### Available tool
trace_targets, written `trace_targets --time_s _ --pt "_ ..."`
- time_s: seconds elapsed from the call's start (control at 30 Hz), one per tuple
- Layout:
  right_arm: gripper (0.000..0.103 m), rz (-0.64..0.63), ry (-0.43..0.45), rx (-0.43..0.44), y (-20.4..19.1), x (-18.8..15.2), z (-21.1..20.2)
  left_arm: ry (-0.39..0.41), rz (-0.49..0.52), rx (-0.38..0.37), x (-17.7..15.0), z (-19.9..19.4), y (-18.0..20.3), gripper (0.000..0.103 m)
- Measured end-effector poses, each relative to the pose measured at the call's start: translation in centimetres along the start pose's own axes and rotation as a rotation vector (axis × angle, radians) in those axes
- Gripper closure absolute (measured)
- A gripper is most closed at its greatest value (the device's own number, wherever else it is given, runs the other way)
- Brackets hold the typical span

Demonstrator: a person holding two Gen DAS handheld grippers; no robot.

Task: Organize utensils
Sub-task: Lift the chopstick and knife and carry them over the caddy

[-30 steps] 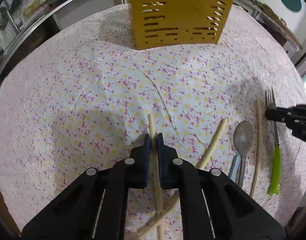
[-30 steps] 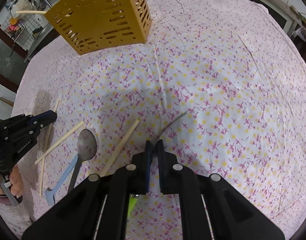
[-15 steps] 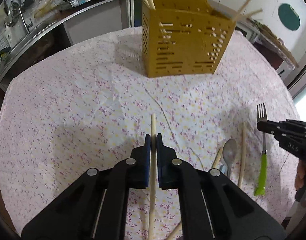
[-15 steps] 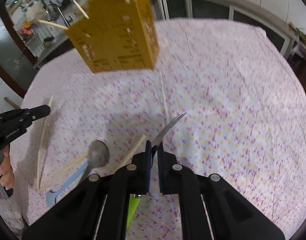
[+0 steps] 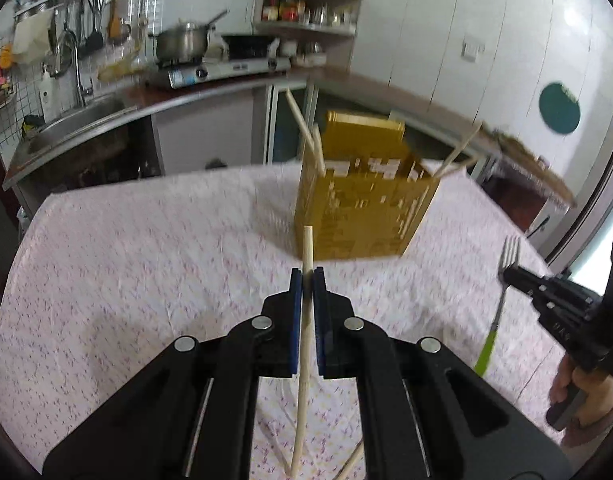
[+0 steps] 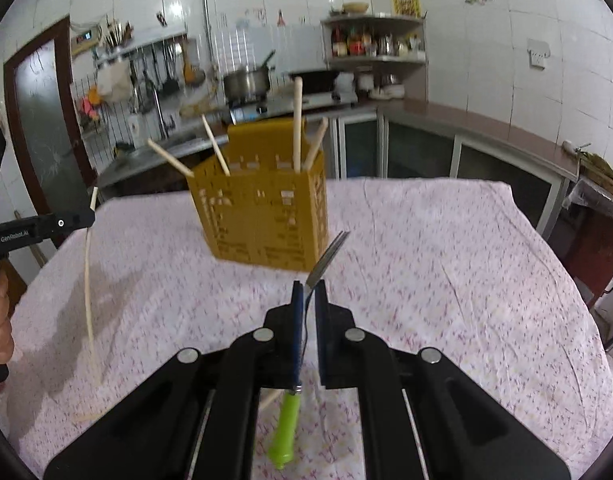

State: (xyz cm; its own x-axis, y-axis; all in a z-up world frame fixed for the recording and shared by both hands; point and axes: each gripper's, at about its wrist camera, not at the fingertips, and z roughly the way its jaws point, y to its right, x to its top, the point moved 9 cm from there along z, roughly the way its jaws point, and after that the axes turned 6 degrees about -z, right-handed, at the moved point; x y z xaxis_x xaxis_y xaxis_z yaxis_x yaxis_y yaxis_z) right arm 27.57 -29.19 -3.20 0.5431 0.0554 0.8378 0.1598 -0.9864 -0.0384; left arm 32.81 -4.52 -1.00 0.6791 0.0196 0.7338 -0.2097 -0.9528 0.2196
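Gripping a chopstick (image 5: 305,320), the left hand-held gripper (image 5: 306,276) hangs above the desk (image 5: 146,260). Right hand-held gripper (image 6: 309,290) clamps a green-handled fork (image 6: 284,432). Yellow holder (image 6: 262,220) stands beyond both.

Both tools have risen off the tablecloth (image 5: 146,264), the left tool (image 5: 307,276) lifting a chopstick (image 5: 305,344), the right tool (image 6: 309,290) a fork (image 6: 326,258).

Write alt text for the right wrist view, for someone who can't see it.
The right gripper is shut on a green-handled fork, tines pointing at a yellow slotted utensil holder with four chopsticks in it, on a floral tablecloth. At the left edge, the left gripper holds a chopstick above the cloth.
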Motion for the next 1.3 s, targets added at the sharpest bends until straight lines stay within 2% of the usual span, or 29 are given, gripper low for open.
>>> trace_targets --time_s 0.13,0.33,0.57,0.67,0.83,1.03,1.17,1.3 --pt "0.098 -0.011 0.097 -0.025 -0.1 1.6 -1.1 0.107 0.000 -0.028 1.5 -1.9 0.5 0.099" --pt "0.101 -0.020 0.214 -0.040 -0.5 4.1 -2.6 0.175 -0.013 -0.074 3.2 -3.1 1.4 0.099" --pt "0.101 0.025 0.238 0.011 -0.4 6.4 -2.0 0.243 -0.005 -0.105 5.9 -3.2 3.3 0.099" --pt "0.101 0.046 0.252 0.038 -0.5 7.4 -2.0 0.297 0.009 -0.114 7.3 -3.5 4.1 0.099" --pt "0.101 0.040 0.296 0.068 -1.5 10.3 -2.6 0.358 0.008 -0.141 9.8 -4.0 5.7 0.099" --pt "0.101 0.055 0.349 0.103 -2.5 14.8 -3.5 0.490 0.037 -0.151 14.1 -5.2 7.9 0.099" --pt "0.101 0.030 0.392 0.092 -3.3 17.4 -3.6 0.592 0.043 -0.183 16.9 -6.0 9.1 0.099" --pt "0.101 0.039 0.426 0.088 -3.4 19.4 -2.6 0.658 0.060 -0.193 18.6 -5.7 10.1 0.099"
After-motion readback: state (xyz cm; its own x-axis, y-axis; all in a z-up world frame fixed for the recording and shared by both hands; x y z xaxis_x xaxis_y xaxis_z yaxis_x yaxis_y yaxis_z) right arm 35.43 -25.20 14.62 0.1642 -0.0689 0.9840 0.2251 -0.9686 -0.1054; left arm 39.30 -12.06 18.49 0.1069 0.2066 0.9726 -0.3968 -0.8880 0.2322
